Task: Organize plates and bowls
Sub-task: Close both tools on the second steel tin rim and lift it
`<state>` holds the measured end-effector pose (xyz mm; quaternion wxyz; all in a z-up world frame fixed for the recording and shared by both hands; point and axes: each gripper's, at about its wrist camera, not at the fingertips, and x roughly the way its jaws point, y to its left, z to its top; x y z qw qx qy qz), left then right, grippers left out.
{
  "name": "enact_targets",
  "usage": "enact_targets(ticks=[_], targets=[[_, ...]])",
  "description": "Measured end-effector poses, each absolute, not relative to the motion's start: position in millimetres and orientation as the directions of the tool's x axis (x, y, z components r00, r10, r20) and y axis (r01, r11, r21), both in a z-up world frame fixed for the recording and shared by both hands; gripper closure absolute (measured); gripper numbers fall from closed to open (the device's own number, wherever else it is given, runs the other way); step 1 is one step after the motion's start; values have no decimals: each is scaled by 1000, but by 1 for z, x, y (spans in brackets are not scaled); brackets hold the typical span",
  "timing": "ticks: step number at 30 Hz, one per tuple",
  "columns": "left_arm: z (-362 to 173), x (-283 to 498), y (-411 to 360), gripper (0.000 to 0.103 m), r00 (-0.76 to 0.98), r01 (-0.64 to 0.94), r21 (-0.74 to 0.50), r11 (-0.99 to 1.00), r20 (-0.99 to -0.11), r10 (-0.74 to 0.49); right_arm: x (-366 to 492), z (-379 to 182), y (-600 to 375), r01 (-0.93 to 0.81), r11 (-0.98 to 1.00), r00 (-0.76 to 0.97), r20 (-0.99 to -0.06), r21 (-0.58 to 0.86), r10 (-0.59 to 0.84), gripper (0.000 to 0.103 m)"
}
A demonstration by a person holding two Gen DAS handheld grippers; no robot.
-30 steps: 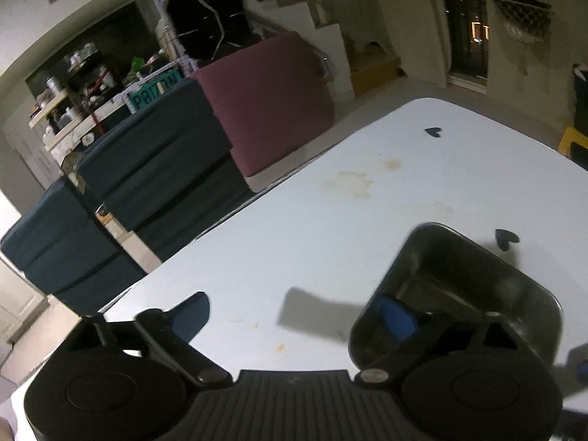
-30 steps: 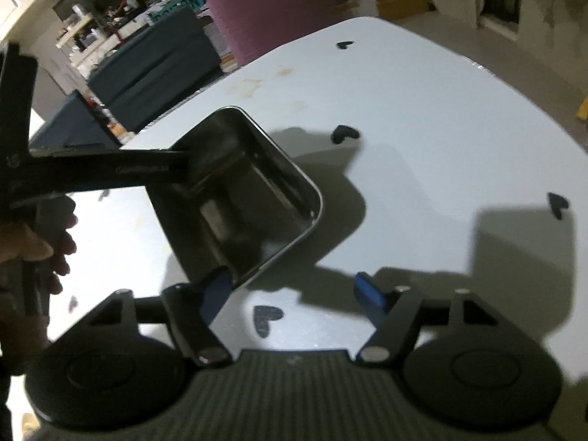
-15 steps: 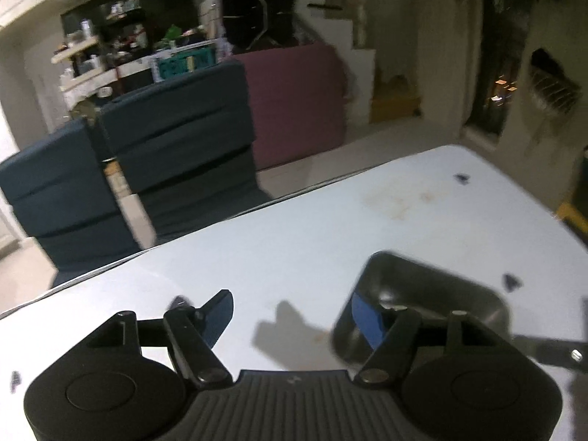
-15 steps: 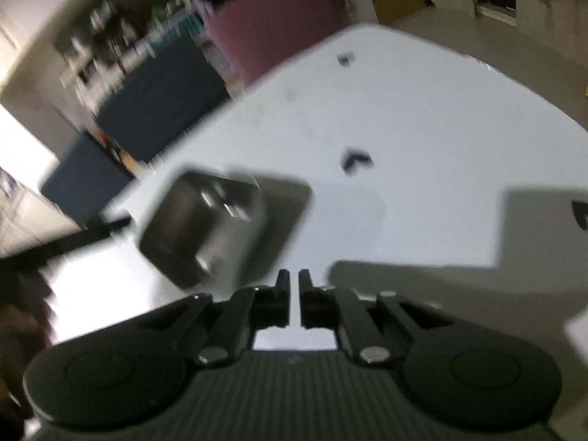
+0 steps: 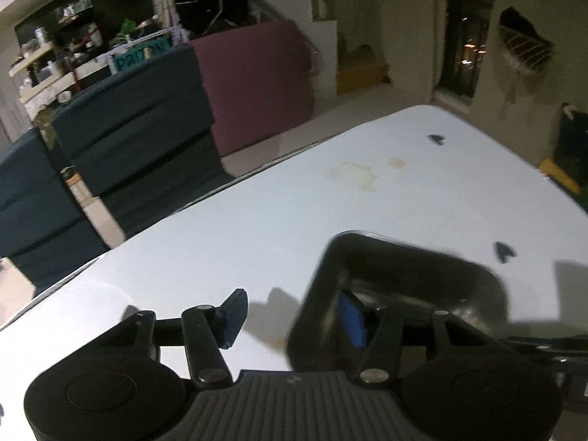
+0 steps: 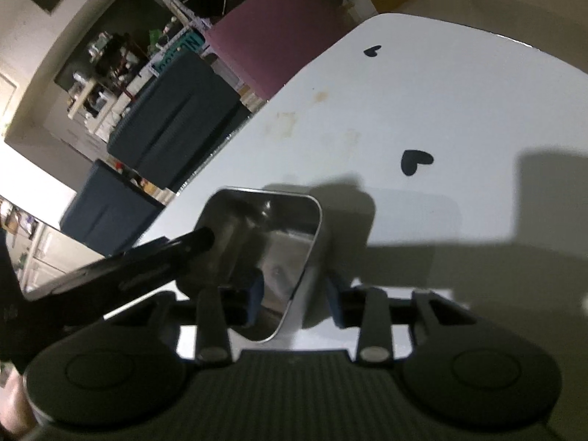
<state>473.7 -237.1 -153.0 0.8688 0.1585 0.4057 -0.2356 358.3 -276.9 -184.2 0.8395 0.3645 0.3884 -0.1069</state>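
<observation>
My right gripper (image 6: 294, 299) stands open astride the near right wall of the steel bowl (image 6: 283, 242) on the white table (image 6: 441, 110). My left gripper (image 5: 294, 312), also open (one finger inside the bowl), straddles the opposite wall.

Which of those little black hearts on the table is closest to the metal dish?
The heart just beyond the steel dish, near its shadow. The other heart lies much farther off, toward the far edge of the white table.
</observation>
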Motion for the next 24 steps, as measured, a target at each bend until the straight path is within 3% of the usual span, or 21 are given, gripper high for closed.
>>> enact_targets(ticks=[5,8,16,24], targets=[[-154,479,-219,48,538,517,36,855,-791,-292,362,-191,-278,477,748,651,-758,461,52,68],[-153,471,-212,56,517,535,11,845,-795,-318,360,-190,-281,464,766,659,-751,445,37,72],[-150,453,-198,98,424,503,-147,852,-817,-391,363,-181,-275,354,865,669,-743,356,32,96],[-134,424,-194,98,462,483,-154,862,-792,-400,359,-179,-272,293,900,650,-758,322,60,98]])
